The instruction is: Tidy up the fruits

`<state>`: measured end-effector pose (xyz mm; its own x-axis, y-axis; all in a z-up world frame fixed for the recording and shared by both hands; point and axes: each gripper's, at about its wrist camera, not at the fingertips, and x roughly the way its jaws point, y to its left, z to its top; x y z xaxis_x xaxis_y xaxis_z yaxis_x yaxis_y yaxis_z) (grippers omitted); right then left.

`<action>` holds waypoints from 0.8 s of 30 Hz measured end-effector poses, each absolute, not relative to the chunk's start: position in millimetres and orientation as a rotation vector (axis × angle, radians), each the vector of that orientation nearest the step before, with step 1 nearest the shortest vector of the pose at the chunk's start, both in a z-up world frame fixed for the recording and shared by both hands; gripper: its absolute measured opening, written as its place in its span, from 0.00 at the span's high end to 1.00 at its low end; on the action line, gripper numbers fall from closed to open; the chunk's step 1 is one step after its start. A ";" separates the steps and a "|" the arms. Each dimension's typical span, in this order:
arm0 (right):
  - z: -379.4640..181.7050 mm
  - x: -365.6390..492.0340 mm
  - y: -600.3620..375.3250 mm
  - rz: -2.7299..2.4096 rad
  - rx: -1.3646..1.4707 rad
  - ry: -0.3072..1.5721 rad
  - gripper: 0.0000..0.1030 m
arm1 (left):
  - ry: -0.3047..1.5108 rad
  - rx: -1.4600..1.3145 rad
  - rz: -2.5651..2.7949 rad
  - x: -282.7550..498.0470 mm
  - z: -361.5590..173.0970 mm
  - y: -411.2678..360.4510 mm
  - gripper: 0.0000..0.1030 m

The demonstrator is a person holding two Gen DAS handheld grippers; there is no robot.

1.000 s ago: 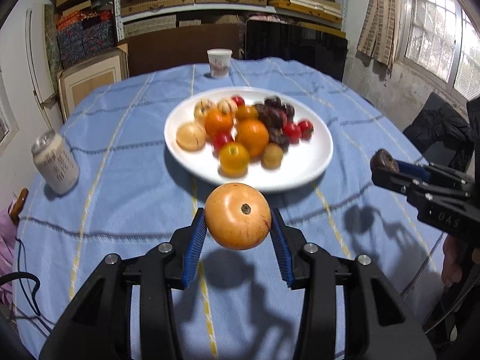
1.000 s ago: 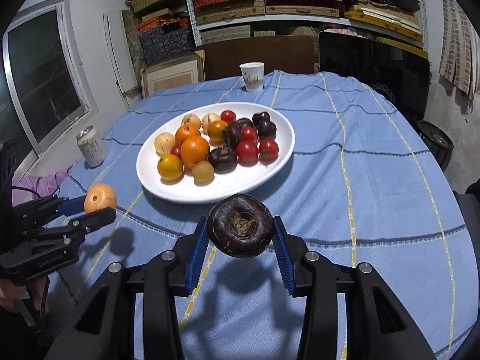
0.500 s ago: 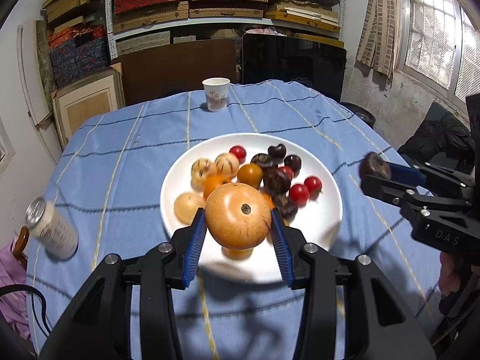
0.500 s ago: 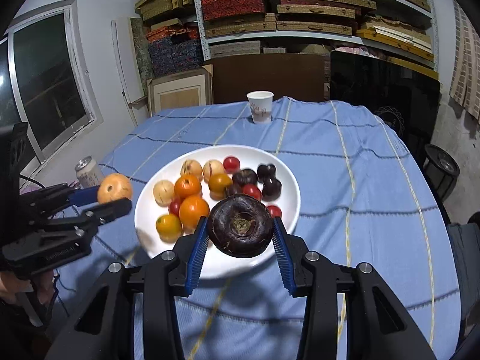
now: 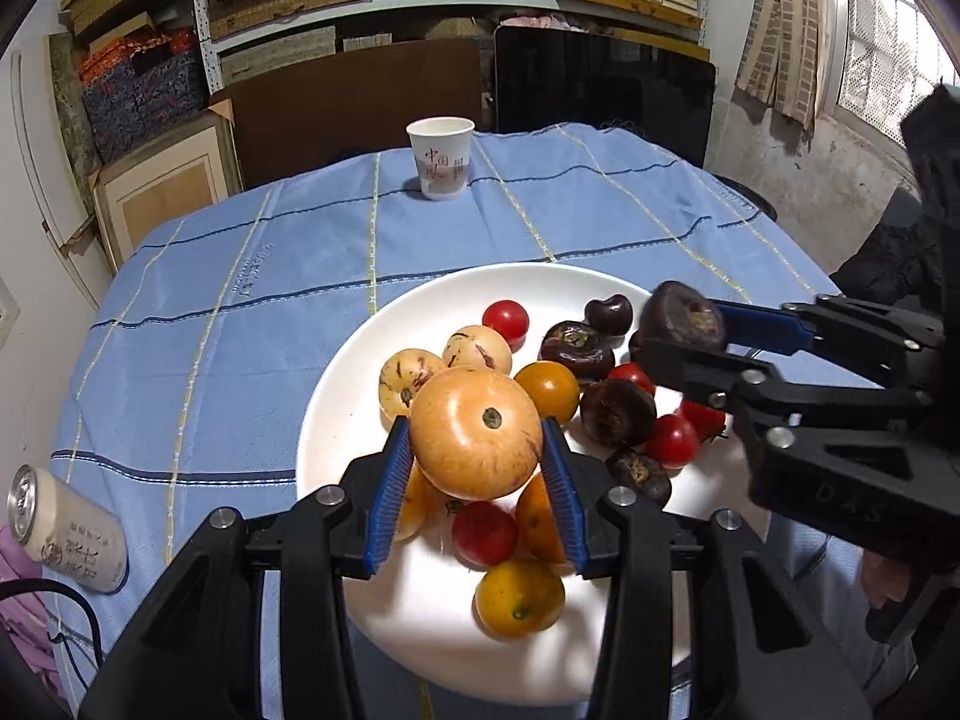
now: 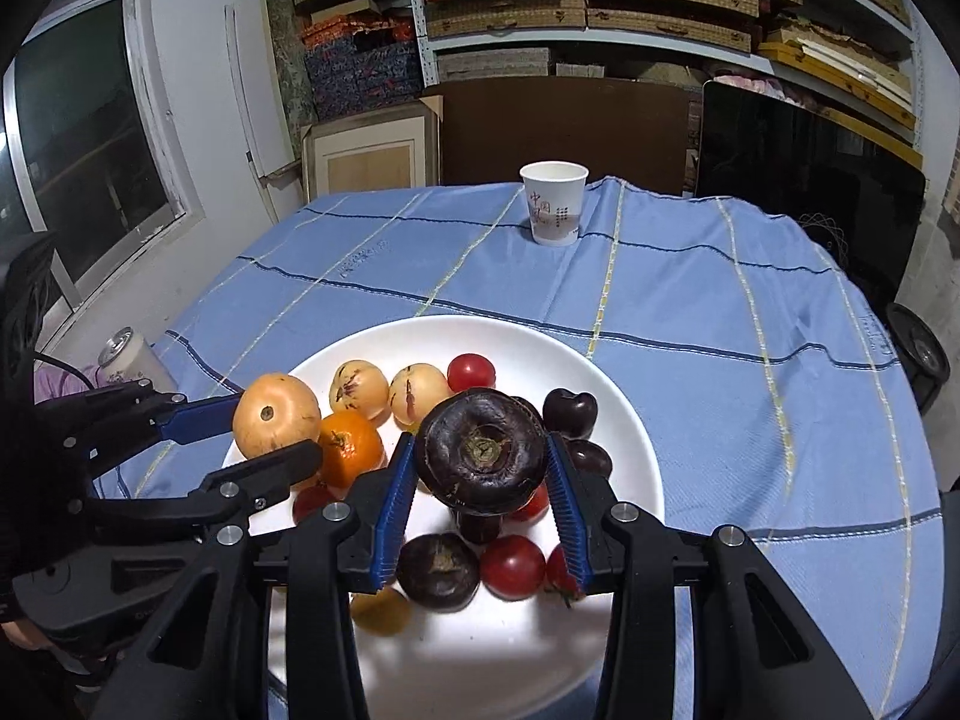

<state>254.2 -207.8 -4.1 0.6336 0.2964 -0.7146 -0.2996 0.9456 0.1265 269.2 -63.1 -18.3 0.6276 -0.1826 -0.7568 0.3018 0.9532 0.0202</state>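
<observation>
My left gripper (image 5: pixel 477 468) is shut on a pale orange round fruit (image 5: pixel 477 429), held above the near part of the white plate (image 5: pixel 336 384). My right gripper (image 6: pixel 480 489) is shut on a dark purple fruit (image 6: pixel 480 456) and hovers over the plate's (image 6: pixel 624 414) right side. Each gripper shows in the other view: the right one (image 5: pixel 678 330) with its dark fruit (image 5: pixel 681 315), the left one (image 6: pixel 273 426) with its pale fruit (image 6: pixel 276 414). Several orange, red, yellow and dark fruits lie on the plate beneath them.
A paper cup (image 5: pixel 441 156) stands at the far edge of the blue checked tablecloth (image 5: pixel 240 300). A drinks can (image 5: pixel 66 528) stands at the near left edge. Shelves with boxes, a brown board and a black panel rise behind the table.
Both grippers have moved forward with their fruits, from over the bare cloth in front of the plate to above the plate itself. The jaws have kept their grip.
</observation>
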 end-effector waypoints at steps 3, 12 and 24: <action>-6.2 256.2 -209.1 0.330 -0.009 0.816 0.51 | 0.846 0.166 -0.262 269.3 -19.2 -63.4 0.42; 14.1 197.8 -229.9 0.328 0.039 0.763 0.41 | 0.771 0.096 -0.238 214.5 1.8 -39.7 0.14; -8.3 62.3 -235.0 0.293 0.087 0.779 0.20 | 0.841 0.118 -0.224 87.3 -23.3 -30.8 0.05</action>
<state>62.3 -235.0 -8.3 0.6735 0.2922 -0.6790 -0.2283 0.9559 0.1848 87.3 -30.8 -23.3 0.6448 -0.1496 -0.7495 0.2424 0.9701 0.0148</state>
